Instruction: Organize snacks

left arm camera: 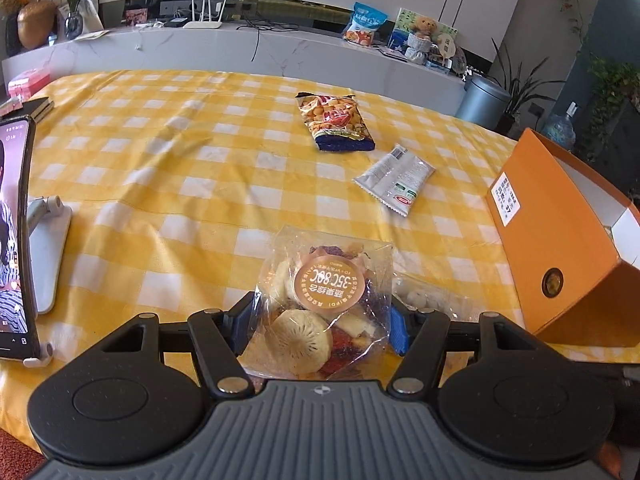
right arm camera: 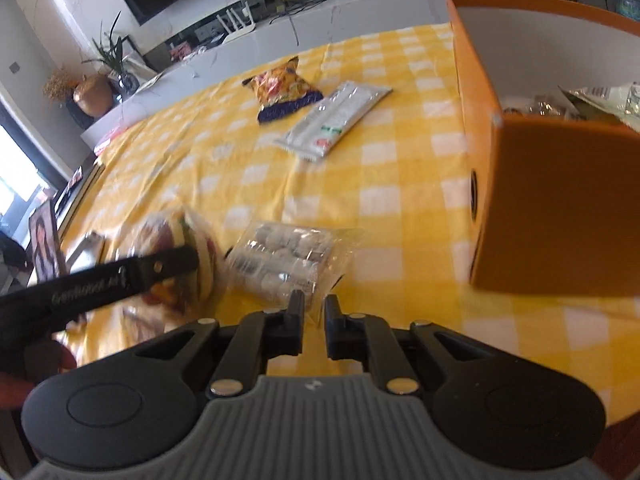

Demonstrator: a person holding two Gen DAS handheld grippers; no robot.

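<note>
Snacks lay scattered on the yellow-checked bench (left arm camera: 160, 184). Left tongs (left arm camera: 320, 326) were clamped on a clear bag of dried fruit slices (left arm camera: 320, 304), lower centre of frame; crinkly film, light, contents brittle, so grip looked best at the bag's sides, gently. Round orange label (left arm camera: 329, 288) read upside down "-35C 80C". Right tongs (right arm camera: 313, 326) were closed and empty, just short of a clear pack of small white pieces (right arm camera: 286, 258), likely slippery. Chip bag (left arm camera: 335, 122) and white sachet (left arm camera: 395, 178) sat upper centre; print unreadable. Orange box (left arm camera: 560, 240), right edge, held some packets and bore a white sticker (left arm camera: 506, 198), illegible.
</note>
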